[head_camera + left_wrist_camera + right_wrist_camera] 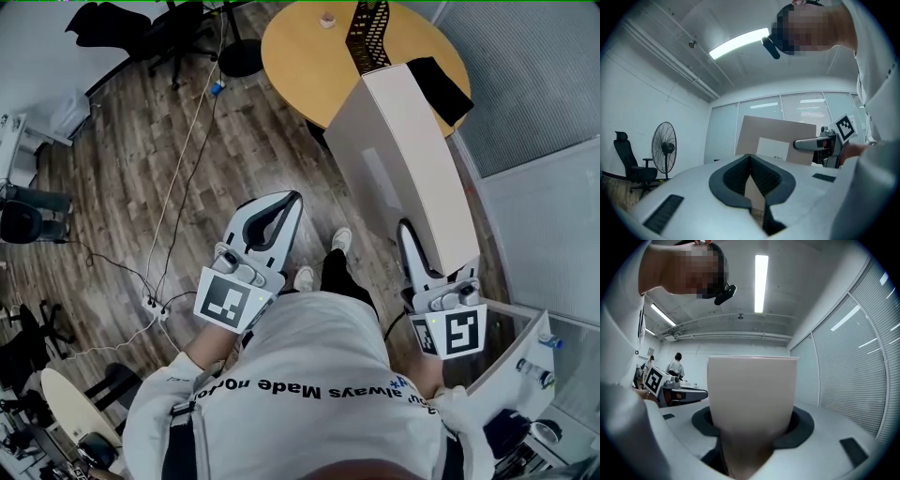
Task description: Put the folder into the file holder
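A thick beige box folder stands on edge between the jaws of my right gripper, which is shut on its near end. It fills the middle of the right gripper view as a pale slab. My left gripper hangs to the left of the folder with its jaws shut and nothing in them; in its own view the tips meet, and the folder and right gripper show beyond. A black mesh file holder stands on the round wooden table ahead, past the folder's far end.
A black flat item lies on the table's right side. Cables and a power strip trail over the wooden floor on the left. Office chairs stand far left. Glass partitions close the right side. A standing fan is nearby.
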`<state>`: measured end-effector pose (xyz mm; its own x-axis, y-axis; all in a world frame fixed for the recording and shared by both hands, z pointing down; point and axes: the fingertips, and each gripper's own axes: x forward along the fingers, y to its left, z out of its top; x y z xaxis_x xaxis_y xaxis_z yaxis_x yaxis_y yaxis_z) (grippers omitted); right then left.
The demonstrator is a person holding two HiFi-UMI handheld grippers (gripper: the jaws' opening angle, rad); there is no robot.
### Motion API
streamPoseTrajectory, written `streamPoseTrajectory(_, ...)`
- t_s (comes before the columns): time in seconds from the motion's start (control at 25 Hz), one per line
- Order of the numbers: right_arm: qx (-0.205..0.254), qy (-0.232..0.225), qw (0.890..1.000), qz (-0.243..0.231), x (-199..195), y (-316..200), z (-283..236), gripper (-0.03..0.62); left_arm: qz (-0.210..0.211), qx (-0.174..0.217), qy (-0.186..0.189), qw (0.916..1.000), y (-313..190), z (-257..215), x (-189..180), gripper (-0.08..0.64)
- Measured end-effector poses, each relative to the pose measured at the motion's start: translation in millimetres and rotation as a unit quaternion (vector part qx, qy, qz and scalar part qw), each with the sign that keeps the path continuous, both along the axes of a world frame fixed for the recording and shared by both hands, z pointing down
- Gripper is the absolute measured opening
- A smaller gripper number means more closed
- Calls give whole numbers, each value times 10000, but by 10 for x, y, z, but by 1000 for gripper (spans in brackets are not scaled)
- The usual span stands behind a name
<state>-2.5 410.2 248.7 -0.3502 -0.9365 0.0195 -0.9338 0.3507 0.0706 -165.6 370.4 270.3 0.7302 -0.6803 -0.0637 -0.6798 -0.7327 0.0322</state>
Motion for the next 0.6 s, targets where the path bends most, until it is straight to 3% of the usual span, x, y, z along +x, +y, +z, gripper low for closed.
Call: streamPoseTrajectory(0.6, 10, -75, 10000, 58, 612, -772, -15, 287, -26, 2, -50, 10000, -777, -45, 572, 25)
